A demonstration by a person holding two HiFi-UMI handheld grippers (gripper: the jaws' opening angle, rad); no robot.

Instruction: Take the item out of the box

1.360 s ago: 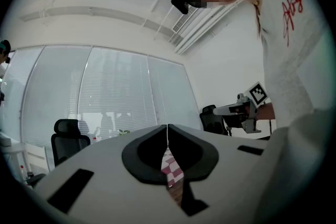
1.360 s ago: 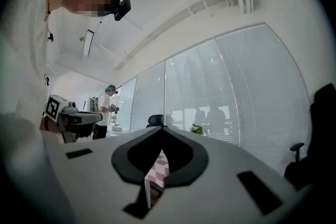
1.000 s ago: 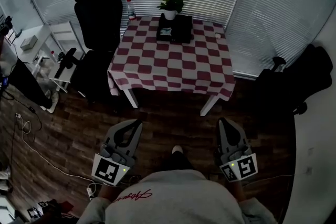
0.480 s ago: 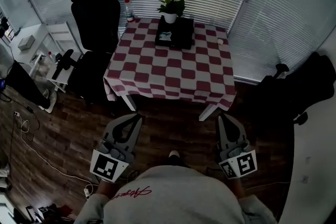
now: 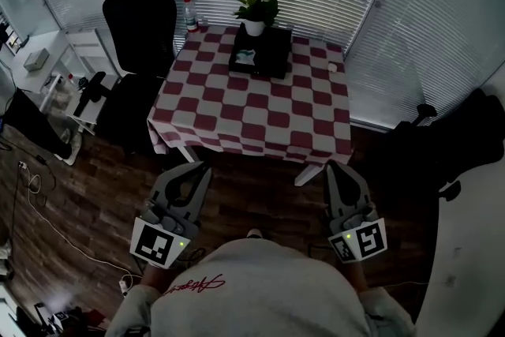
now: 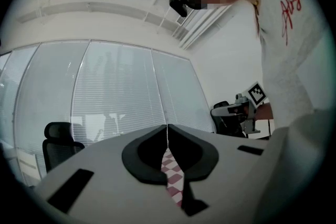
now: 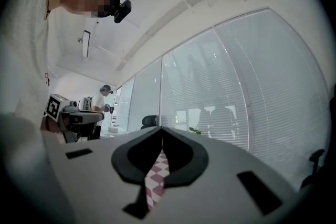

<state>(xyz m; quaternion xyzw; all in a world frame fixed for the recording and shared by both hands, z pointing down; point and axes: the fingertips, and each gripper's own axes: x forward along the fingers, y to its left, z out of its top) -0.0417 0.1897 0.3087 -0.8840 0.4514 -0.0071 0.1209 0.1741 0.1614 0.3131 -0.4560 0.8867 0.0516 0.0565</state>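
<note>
Black box (image 5: 272, 51) at far edge of checked table (image 5: 252, 110), square with it, left gripper (image 5: 202, 167), right gripper (image 5: 334, 166) closed, empty

A flat black box (image 5: 268, 55) on the red-and-white checked table (image 5: 252, 106)
It sits at the table's far edge; a small pale item (image 5: 245, 56) shows in its left part.
</note>
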